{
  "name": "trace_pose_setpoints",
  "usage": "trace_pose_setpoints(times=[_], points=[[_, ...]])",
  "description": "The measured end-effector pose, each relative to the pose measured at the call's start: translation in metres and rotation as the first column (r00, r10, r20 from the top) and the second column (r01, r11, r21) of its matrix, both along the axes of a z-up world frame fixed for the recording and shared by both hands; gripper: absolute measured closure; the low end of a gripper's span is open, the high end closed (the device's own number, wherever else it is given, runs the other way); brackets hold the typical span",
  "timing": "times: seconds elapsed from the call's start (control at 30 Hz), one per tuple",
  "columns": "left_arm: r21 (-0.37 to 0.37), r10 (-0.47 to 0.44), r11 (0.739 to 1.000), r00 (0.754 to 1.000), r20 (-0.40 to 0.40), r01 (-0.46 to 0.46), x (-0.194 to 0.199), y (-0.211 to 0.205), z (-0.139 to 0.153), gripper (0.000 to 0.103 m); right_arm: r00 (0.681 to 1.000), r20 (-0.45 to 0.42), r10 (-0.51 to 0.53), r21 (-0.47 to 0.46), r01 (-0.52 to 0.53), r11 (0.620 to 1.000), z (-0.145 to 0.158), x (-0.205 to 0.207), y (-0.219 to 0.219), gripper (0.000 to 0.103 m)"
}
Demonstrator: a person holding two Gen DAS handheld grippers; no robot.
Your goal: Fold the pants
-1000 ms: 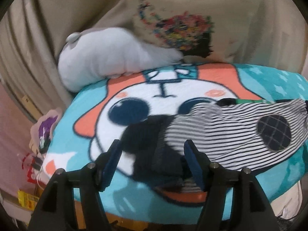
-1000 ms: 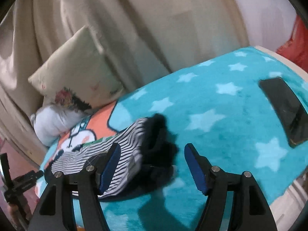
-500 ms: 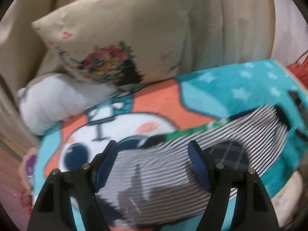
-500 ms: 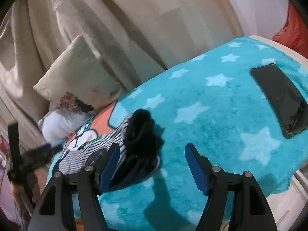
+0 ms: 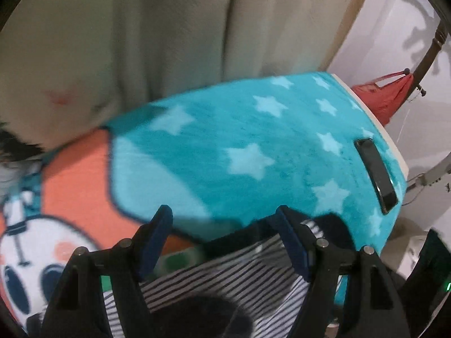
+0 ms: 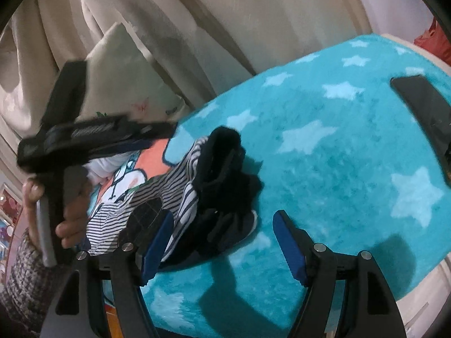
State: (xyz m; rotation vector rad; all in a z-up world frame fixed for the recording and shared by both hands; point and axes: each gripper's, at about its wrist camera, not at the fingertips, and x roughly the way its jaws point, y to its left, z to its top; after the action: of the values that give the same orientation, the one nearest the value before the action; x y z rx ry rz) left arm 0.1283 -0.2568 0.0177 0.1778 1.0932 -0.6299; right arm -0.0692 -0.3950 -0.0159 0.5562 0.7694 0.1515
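Both grippers' fingers point(image 6: 157, 233) above pants point(image 6: 180, 186).

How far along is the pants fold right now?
Done: the striped pants already lie doubled on the star blanket, black cuffs bunched at one end. In hand: nothing; the left gripper and right gripper hover with jaws open. Left: gripping an end and making another fold.
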Motion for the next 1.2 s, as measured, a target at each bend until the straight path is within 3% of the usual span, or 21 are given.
trace_pose_setpoints(times=[0.23, 0.43, 0.53, 0.57, 0.6, 0.63, 0.67, 0.73, 0.97, 1.13, 1.2], points=[[-0.067, -0.086, 0.994, 0.993, -0.079, 0.081, 0.000, -0.029, -0.025, 0.028, 1.000, -0.017, -0.002, -0.001, 0.002, 1.000, -0.009, 0.009, 0.007, 0.024], [-0.040, -0.135, 0.991, 0.984, -0.114, 0.131, -0.003, -0.047, -0.047, 0.028, 0.999, 0.026, -0.020, -0.014, 0.020, 1.000, -0.012, 0.012, 0.014, 0.022], [-0.026, -0.154, 0.988, 0.984, -0.089, 0.152, -0.007, -0.052, -0.047, 0.026, 0.997, 0.058, -0.042, -0.035, 0.044, 0.998, -0.013, 0.012, 0.020, 0.023], [-0.010, -0.169, 0.986, 0.983, -0.077, 0.169, -0.010, -0.054, -0.047, 0.036, 0.997, 0.062, -0.049, -0.030, 0.051, 0.998, -0.014, 0.012, 0.021, 0.035], [0.001, -0.195, 0.981, 0.979, -0.061, 0.196, -0.015, -0.057, -0.045, 0.067, 0.997, 0.056, -0.058, -0.019, 0.059, 0.998, -0.014, 0.015, 0.020, 0.045], [0.001, -0.208, 0.978, 0.976, -0.063, 0.208, -0.017, -0.057, -0.044, 0.087, 0.997, 0.048, -0.056, -0.006, 0.057, 0.998, -0.014, 0.019, 0.019, 0.064], [-0.005, -0.212, 0.977, 0.974, -0.085, 0.212, -0.019, -0.056, -0.042, 0.098, 0.998, 0.044, -0.047, 0.019, 0.046, 0.999, -0.014, 0.022, 0.017, 0.068], [-0.020, -0.187, 0.982, 0.981, -0.051, 0.186, -0.023, -0.051, -0.033, 0.098, 0.998, 0.054, -0.022, 0.052, 0.019, 0.998, -0.008, 0.025, 0.016, 0.071], [-0.149, -0.027, 0.989, 0.999, -0.023, 0.023, -0.019, 0.008, 0.000, 0.098, 0.984, 0.129, 0.121, -0.038, -0.117, 0.992, 0.029, 0.031, 0.060, 0.072], [-0.214, 0.165, 0.963, 0.986, -0.017, -0.165, -0.022, 0.093, 0.008, 0.095, 0.955, 0.127, 0.268, -0.128, -0.252, 0.959, 0.035, 0.050, 0.114, 0.070], [-0.232, 0.233, 0.944, 0.972, -0.031, -0.234, -0.025, 0.124, 0.005, 0.085, 0.939, 0.111, 0.324, -0.181, -0.302, 0.936, 0.031, 0.056, 0.141, 0.069]])
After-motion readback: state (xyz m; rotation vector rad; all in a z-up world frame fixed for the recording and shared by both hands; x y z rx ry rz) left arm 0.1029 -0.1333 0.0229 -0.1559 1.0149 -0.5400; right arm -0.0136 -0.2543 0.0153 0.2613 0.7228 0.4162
